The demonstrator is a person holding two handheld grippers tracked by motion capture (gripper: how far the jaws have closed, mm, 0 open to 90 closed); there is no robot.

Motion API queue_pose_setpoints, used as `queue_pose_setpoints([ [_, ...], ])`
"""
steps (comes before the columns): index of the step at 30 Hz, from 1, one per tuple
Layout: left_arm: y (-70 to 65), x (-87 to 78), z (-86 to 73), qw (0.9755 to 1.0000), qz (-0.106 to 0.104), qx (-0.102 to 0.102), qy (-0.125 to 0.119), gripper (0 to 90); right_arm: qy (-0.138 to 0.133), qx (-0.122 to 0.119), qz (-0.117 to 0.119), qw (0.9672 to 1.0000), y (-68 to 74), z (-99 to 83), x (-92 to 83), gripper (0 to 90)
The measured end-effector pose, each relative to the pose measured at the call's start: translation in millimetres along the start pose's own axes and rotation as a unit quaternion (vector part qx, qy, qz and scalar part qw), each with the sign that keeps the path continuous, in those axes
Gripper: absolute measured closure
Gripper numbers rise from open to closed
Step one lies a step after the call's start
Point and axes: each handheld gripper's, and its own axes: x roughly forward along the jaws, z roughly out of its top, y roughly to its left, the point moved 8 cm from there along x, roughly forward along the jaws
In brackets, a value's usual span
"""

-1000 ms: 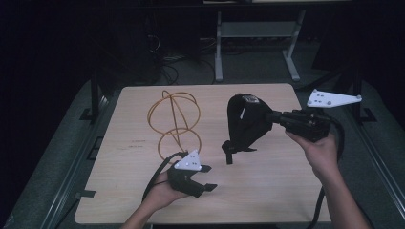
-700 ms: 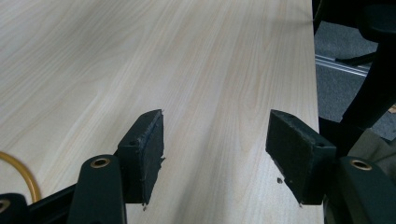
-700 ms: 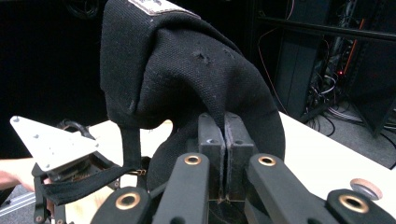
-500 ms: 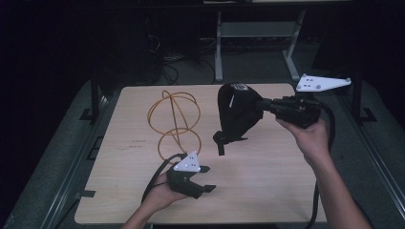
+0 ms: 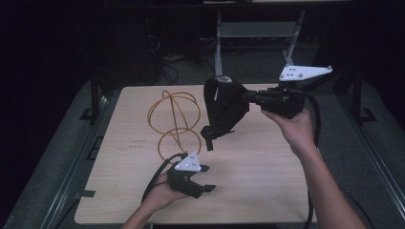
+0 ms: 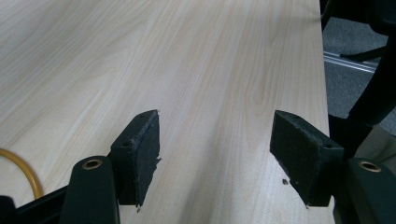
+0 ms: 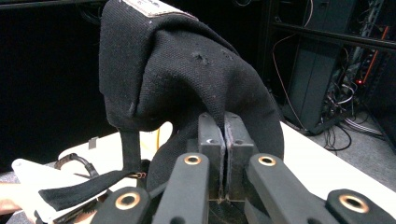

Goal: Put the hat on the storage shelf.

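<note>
right claw (image 5: pixel 253 98): clenched on black fabric pouch (image 5: pixel 223 109), pouch hanging ahead of it above worktop (image 5: pixel 267 167)
left claw (image 5: pixel 203 177): released, just been opening, nothing between

**Bright desk, dark surroundings**

In the high view the light falls from above on the desk (image 5: pixel 267 191), whose pale wood is evenly lit, while everything beyond the desk sinks into near black. That picture is soft and slightly grainy. Shadows on the desk are faint. In the left gripper view the wood grain close to the lens is sharp, and the desk's far end washes out pale. In the right gripper view the black fabric bag (image 7: pixel 187 74) shows its weave clearly; the room behind it is dim.
</note>
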Motion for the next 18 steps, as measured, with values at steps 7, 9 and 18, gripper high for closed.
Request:
queue_pose_setpoints([
  [7, 0.5, 0.7, -0.8, 1.0000, -0.004, 0.000, 0.002, 32.3, 0.002, -0.006, 0.009, 0.9999, 4.3, 15.8, 13.8, 88.3],
  [9, 0.7, 0.6, -1.0, 1.0000, -0.004, -0.002, 0.003, 32.1, 0.005, -0.011, 0.011, 0.9999, 6.6, 22.7, 19.1, 88.3],
  [18, 3.7, -1.5, -0.7, 1.0000, -0.005, 0.000, -0.004, 32.1, 0.042, -0.027, 0.016, 0.9986, 9.5, 46.6, 49.0, 88.2],
])
